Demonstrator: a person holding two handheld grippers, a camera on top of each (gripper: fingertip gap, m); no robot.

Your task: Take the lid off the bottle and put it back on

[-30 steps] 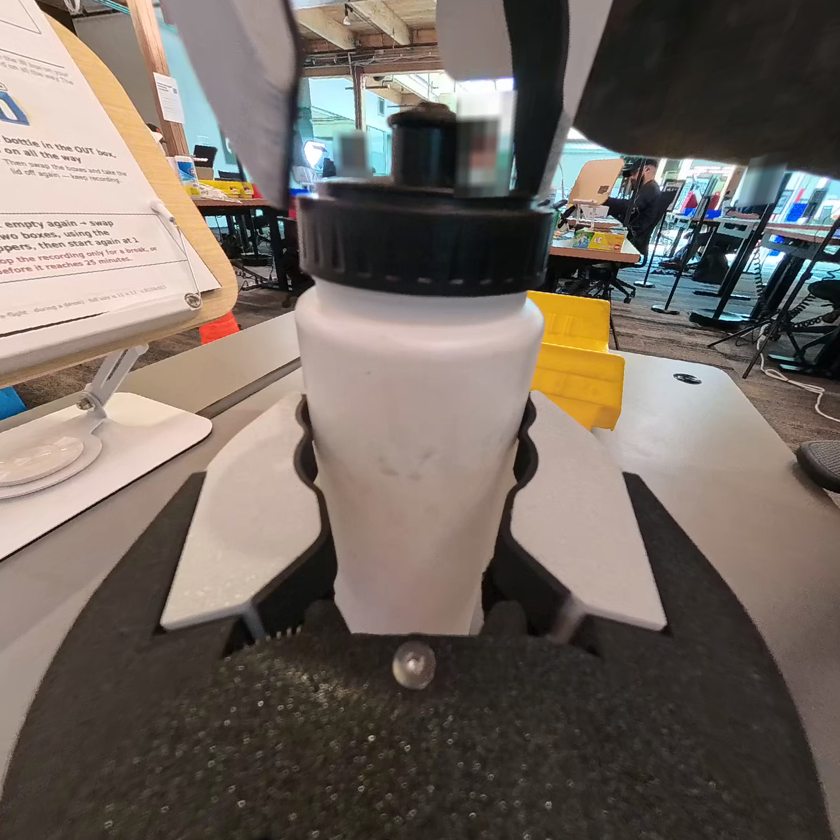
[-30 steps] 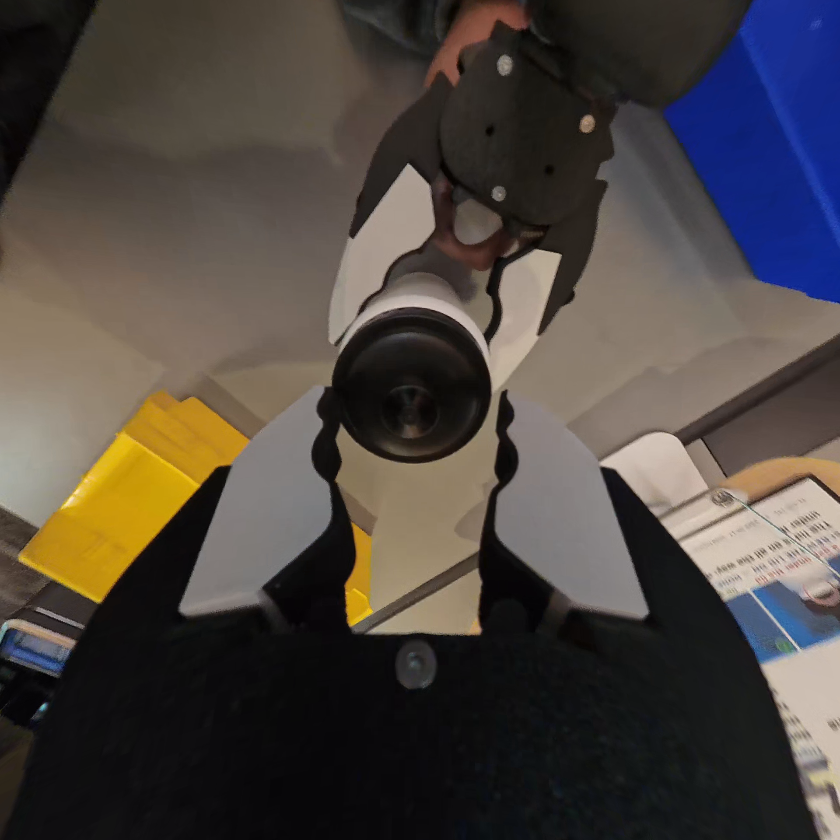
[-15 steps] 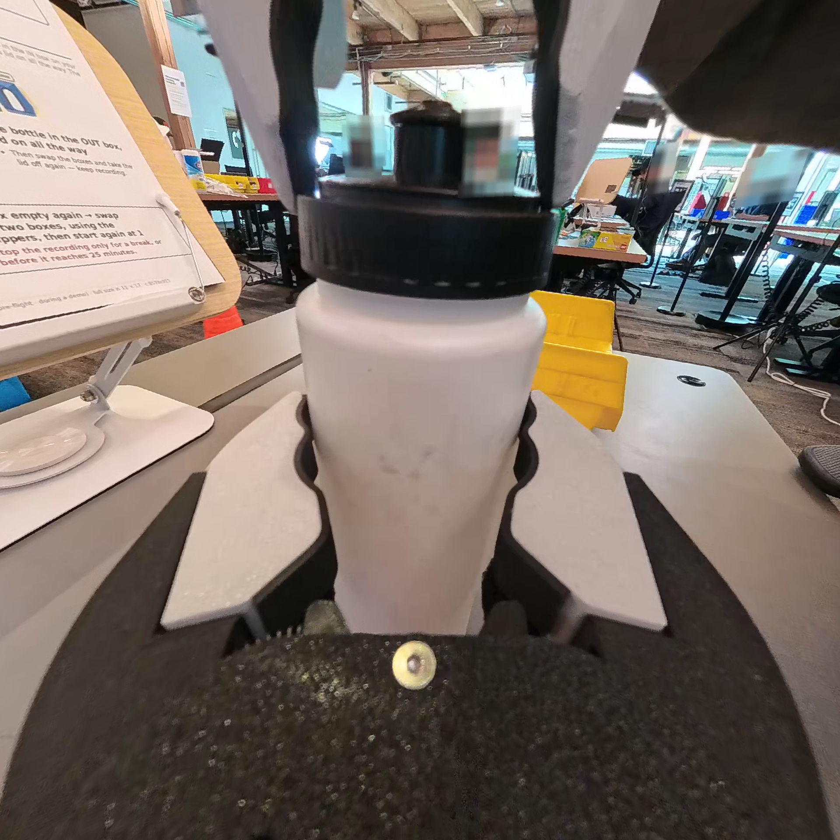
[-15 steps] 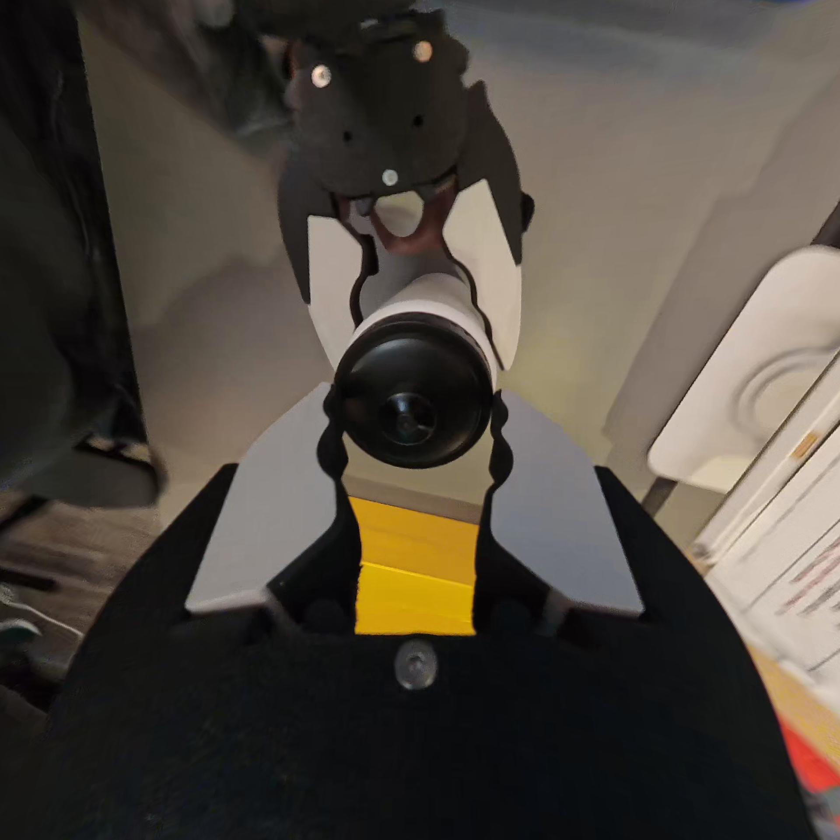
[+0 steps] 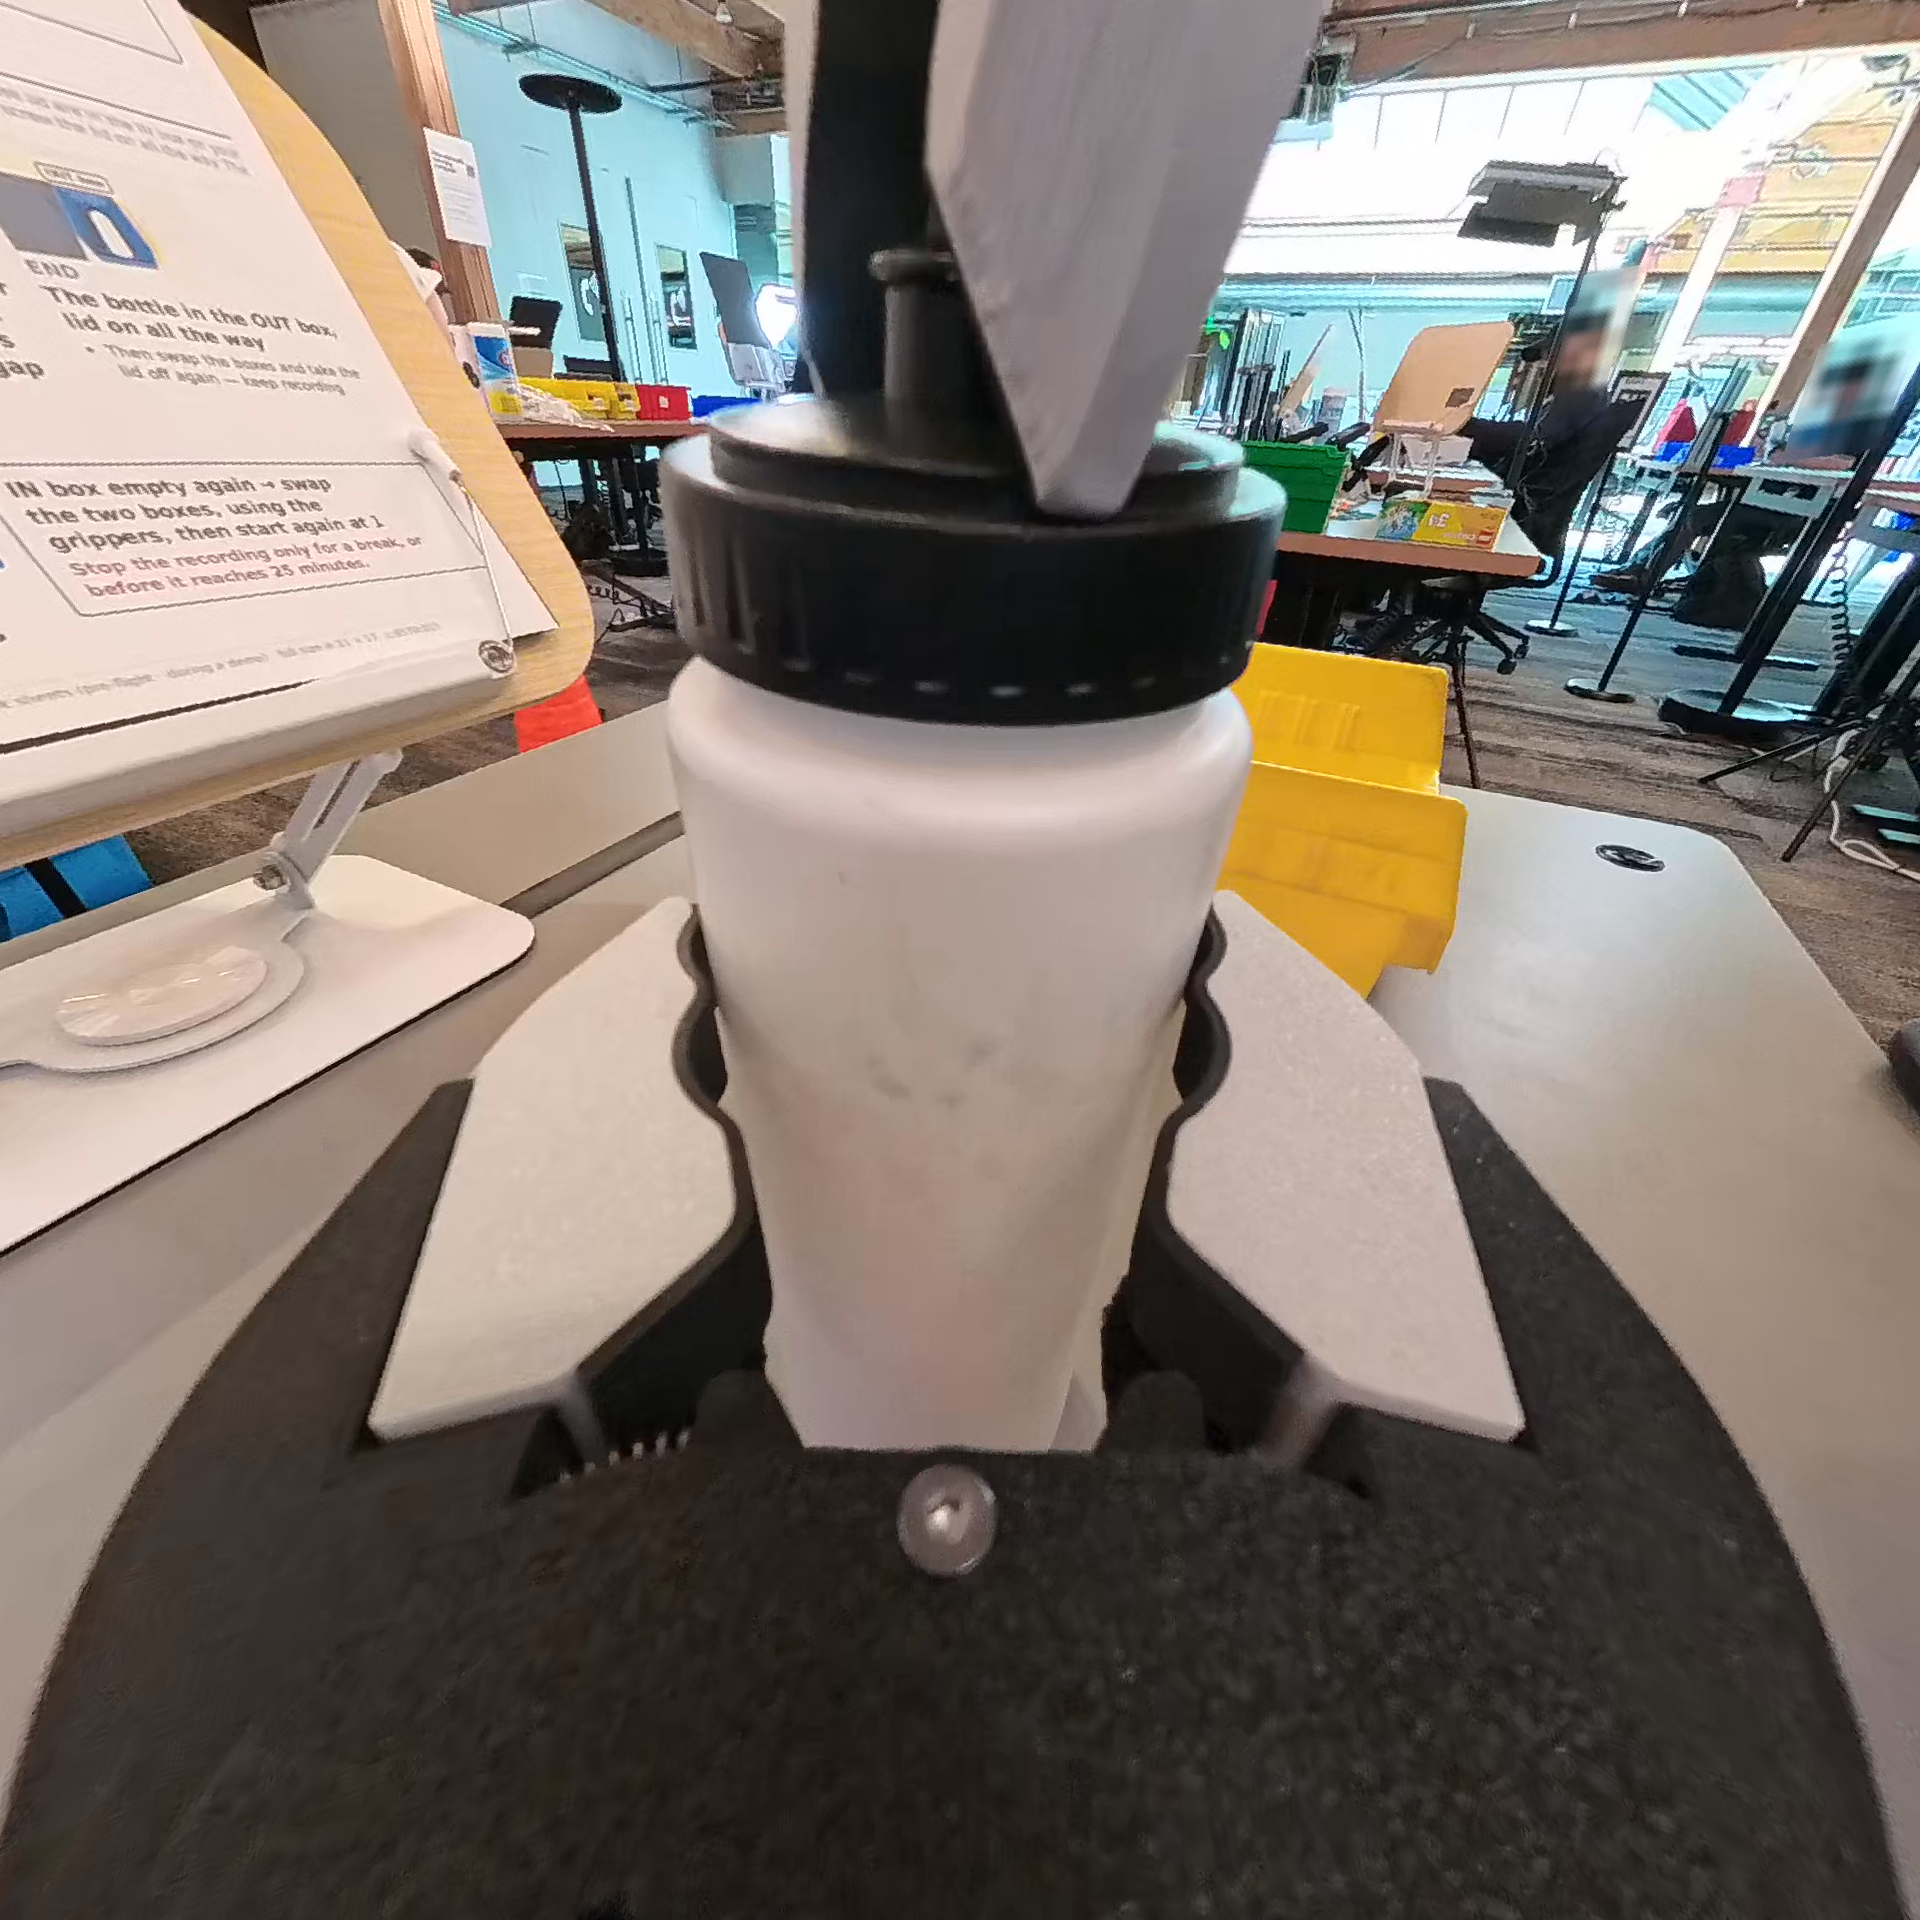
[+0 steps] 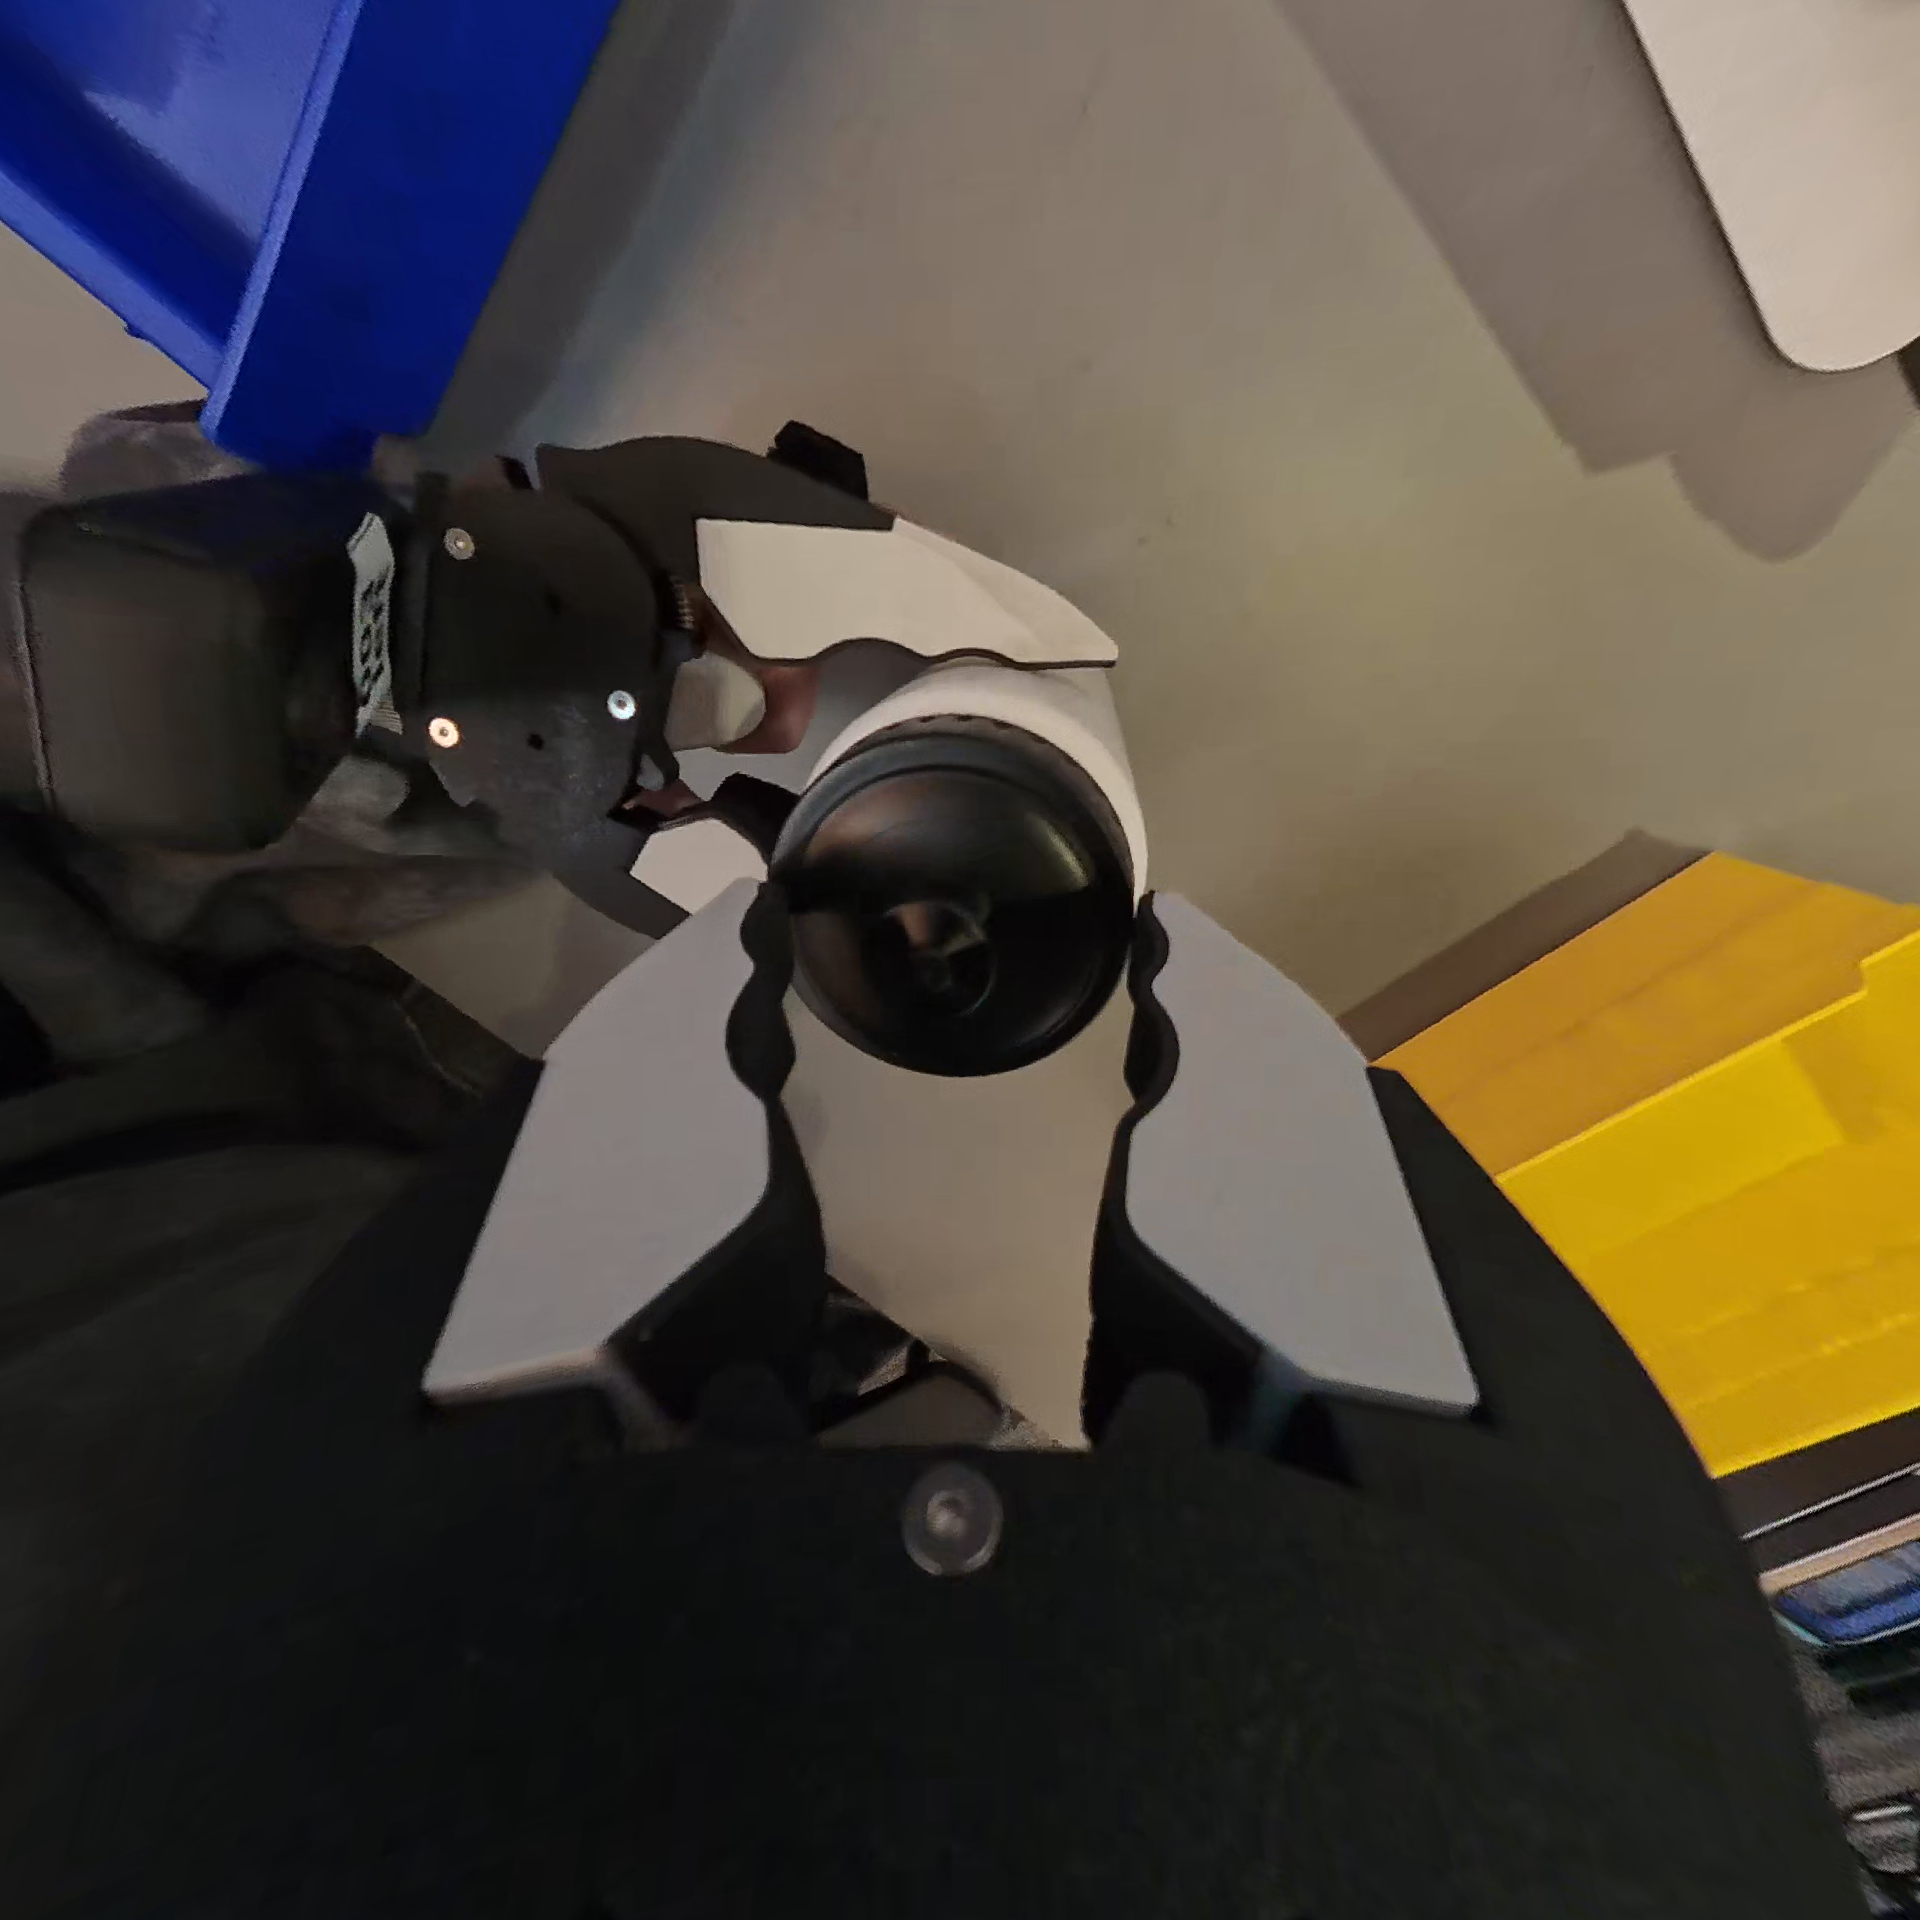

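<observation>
Grey table point(image 5: 1621, 1039) amid busy workshop

Bare grey desk point(image 5: 1621, 1039) lies open right of the white plastic bottle point(image 5: 956, 987); yellow plastic bin point(image 5: 1351, 831) blocks behind; white tilted document stand point(image 5: 239, 966) obstructs left; right claw point(image 5: 997, 312) occupies space above the black ribbed lid point(image 5: 966, 592).

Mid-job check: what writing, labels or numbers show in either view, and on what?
I do not quote writing; its bearers:
Instruction sheet on the wooden stand, left: printed lines, legible.
Paper notice on the far wooden post: too small.
Yellow box on a far table: too small.
Bottle and lid: none visible.
</observation>
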